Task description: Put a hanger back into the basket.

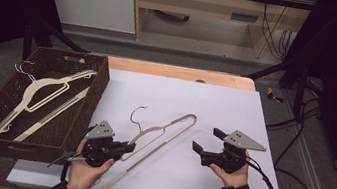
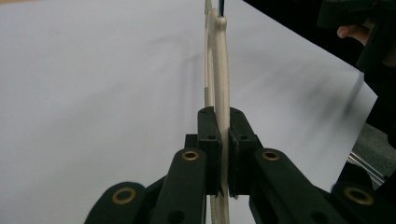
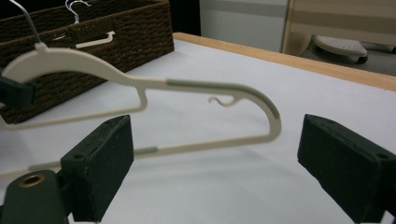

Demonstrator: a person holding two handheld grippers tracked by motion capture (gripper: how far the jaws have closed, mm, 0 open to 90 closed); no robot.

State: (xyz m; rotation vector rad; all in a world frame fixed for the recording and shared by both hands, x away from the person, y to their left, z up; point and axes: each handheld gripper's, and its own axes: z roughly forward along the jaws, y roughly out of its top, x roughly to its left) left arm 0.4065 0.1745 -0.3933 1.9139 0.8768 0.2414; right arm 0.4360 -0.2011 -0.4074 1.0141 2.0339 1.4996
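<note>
White sheeting covers the bench [image 1: 215, 106], whose wooden edge shows at the far side. At its left end sits a dark woven basket [image 1: 93, 93] holding more cream hangers [image 1: 40, 95], their exact count hard to tell.

On the sheet, between the two hands, lies one cream plastic hanger [image 1: 160, 134] with a thin wire hook [image 1: 137, 112] pointing away from the person. It runs diagonally from near the bench's middle down toward the person's left hand [image 1: 86, 173].

The left tongs [image 1: 125, 147] are closed on the hanger; the left gripper view shows both black jaws pinching its thin edge. The right tongs [image 1: 206, 141] stand wide apart and hold nothing, just right of the hanger's far rounded end. In the right gripper view that end sits between the two spread jaws, farther off, appearing lifted slightly off the sheet.

Risks, as a judgement: the grip is narrow, on a slim smooth bar near one end, so the long hanger could swivel or slip in the jaws if lifted quickly. Its hook could catch on the basket weave or on the hangers already inside.

The hanger's near end runs off the bottom of the high view beside the wrist. Whether its far end touches the sheet is unclear.
</note>
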